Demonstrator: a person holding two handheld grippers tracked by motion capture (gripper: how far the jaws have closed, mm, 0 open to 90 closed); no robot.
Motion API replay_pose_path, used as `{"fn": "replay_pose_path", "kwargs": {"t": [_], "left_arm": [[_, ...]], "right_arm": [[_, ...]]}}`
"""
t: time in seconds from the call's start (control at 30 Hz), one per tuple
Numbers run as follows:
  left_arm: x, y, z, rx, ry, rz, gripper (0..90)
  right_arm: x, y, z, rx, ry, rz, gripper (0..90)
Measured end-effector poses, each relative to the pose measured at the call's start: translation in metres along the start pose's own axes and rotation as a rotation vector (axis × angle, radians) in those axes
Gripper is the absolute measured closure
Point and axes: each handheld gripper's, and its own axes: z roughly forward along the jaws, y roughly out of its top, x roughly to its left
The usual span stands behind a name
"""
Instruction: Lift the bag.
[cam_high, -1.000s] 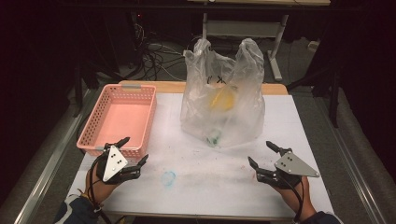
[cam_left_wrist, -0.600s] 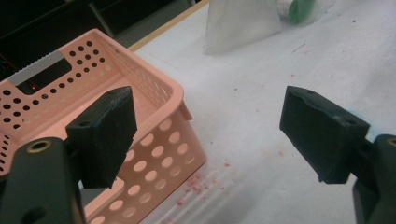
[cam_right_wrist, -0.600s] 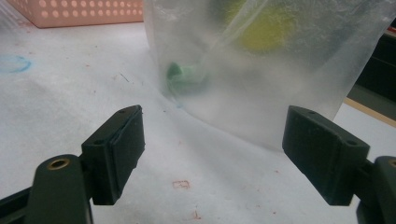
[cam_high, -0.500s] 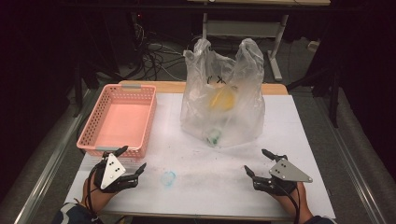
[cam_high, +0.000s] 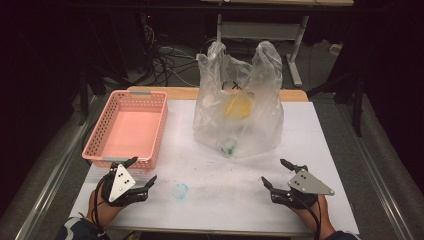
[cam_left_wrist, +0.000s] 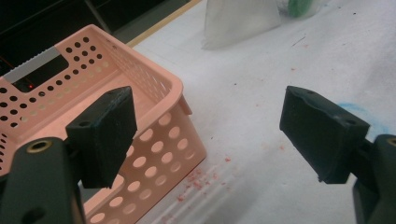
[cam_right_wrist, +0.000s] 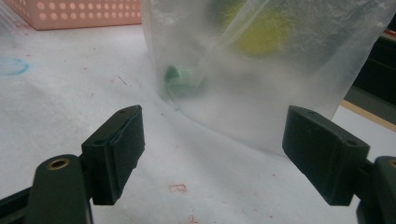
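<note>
A clear plastic bag (cam_high: 239, 107) stands upright at the back middle of the white table, with a yellow object (cam_high: 237, 105) and a small green object (cam_high: 229, 148) inside. The bag (cam_right_wrist: 280, 70) faces my right gripper (cam_right_wrist: 212, 154), green object (cam_right_wrist: 182, 80) near its base. A pink perforated basket (cam_high: 127, 129) sits empty at the left. My left gripper (cam_high: 141, 172) is open by the basket's near right corner (cam_left_wrist: 154, 140); in its own view the left gripper (cam_left_wrist: 210, 135) holds nothing. My right gripper (cam_high: 278, 173) is open at the front right, short of the bag.
A faint blue ring mark (cam_high: 180, 190) lies on the table's white cover (cam_high: 220, 185) between the grippers. Small red specks dot the cover. Cables and a desk frame (cam_high: 260, 30) stand in the dark beyond the table's far edge.
Both grippers have drawn back toward the table's front edge, staying open. The bag and the basket have not moved.
</note>
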Motion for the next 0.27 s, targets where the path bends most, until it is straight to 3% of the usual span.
{"fn": "replay_pose_path", "kwargs": {"t": [0.27], "left_arm": [[0.0007, 0.0015, 0.0024, 0.000, 0.010, 0.000, 18.6]], "right_arm": [[-0.0007, -0.0005, 0.0002, -0.002, -0.006, -0.004, 21.4]]}}
